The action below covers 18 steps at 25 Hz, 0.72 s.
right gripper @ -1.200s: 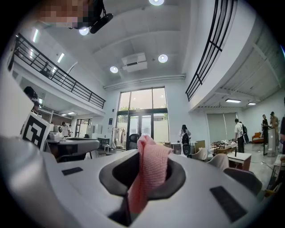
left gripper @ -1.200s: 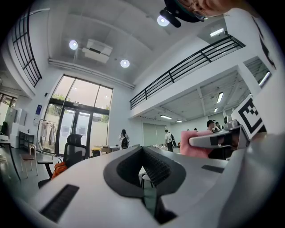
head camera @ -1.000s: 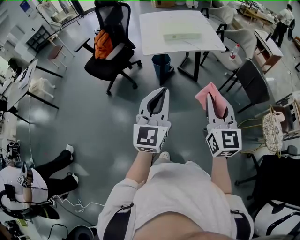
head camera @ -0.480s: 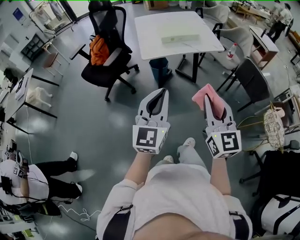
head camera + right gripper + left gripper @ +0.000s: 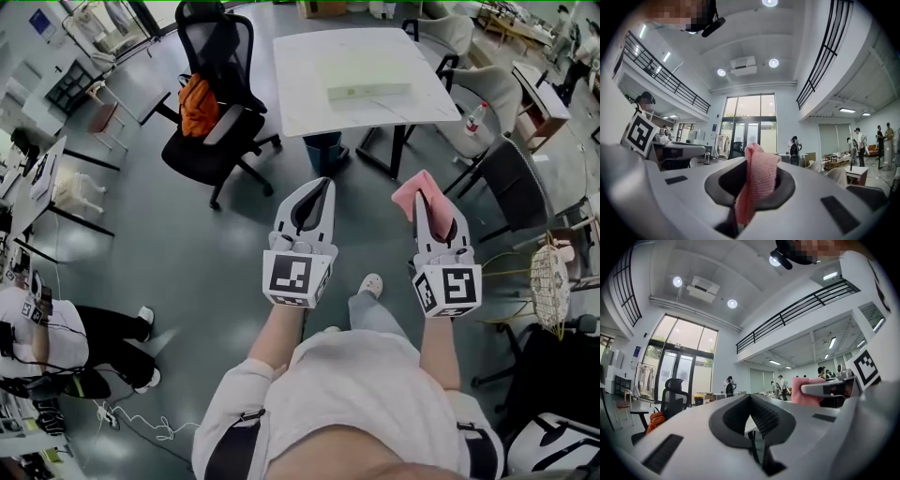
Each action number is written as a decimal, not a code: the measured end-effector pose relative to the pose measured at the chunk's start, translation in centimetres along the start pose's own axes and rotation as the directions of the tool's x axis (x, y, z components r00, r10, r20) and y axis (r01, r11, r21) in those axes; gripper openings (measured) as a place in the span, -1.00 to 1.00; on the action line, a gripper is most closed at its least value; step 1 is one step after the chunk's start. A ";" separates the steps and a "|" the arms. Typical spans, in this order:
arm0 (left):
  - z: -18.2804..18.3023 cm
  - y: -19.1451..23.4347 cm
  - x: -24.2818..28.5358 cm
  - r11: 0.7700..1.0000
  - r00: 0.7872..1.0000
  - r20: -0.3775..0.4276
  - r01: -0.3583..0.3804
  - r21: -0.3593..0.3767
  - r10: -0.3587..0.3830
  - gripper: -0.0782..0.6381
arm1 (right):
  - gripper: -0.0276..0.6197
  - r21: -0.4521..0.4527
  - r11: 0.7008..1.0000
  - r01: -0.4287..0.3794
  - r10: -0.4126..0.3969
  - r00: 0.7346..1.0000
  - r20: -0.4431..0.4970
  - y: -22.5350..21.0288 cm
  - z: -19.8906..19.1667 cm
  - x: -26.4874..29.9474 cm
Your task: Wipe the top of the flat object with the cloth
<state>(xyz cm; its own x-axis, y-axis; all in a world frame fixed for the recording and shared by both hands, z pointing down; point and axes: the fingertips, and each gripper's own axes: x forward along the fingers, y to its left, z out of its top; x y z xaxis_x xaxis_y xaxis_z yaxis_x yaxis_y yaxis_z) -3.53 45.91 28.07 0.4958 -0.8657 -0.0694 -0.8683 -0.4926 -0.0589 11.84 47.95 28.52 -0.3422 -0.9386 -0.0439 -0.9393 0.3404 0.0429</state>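
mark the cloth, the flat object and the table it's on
cloth (image 5: 416, 193), head view, on its bunched upper end.
flat object (image 5: 368, 90), head view, on the middle of its pale top face.
table (image 5: 314, 66), head view, on the bare white top left of the object.

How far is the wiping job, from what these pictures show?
Done: the pink cloth is clamped in the right hand-held gripper. In hand: the person is on the floor, short of the white table; the left hand-held gripper is shut and empty. Left: reaching the pale flat object on the table and wiping its top; nothing touches it.
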 end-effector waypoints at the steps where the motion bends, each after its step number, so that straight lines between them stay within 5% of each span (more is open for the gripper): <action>1: 0.1 0.2 1.2 1.000 1.000 0.002 -0.005 0.000 0.005 -0.74 | -0.79 0.004 1.000 -0.003 0.003 1.000 0.003 -0.9 0.1 1.0; 18: 0.3 2.1 18.0 0.995 0.994 0.030 -0.104 0.003 0.104 -0.74 | -0.79 0.068 0.989 -0.131 0.130 0.991 0.026 -12.8 0.4 15.3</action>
<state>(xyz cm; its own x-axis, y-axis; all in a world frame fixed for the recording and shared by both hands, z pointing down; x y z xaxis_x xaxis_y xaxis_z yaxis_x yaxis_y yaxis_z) 3.57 29.36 26.38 0.4029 -0.9092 -0.1051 -0.9152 -0.3993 -0.0545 18.61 29.30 26.93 -0.4616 -0.8847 -0.0643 -0.8858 0.4636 -0.0200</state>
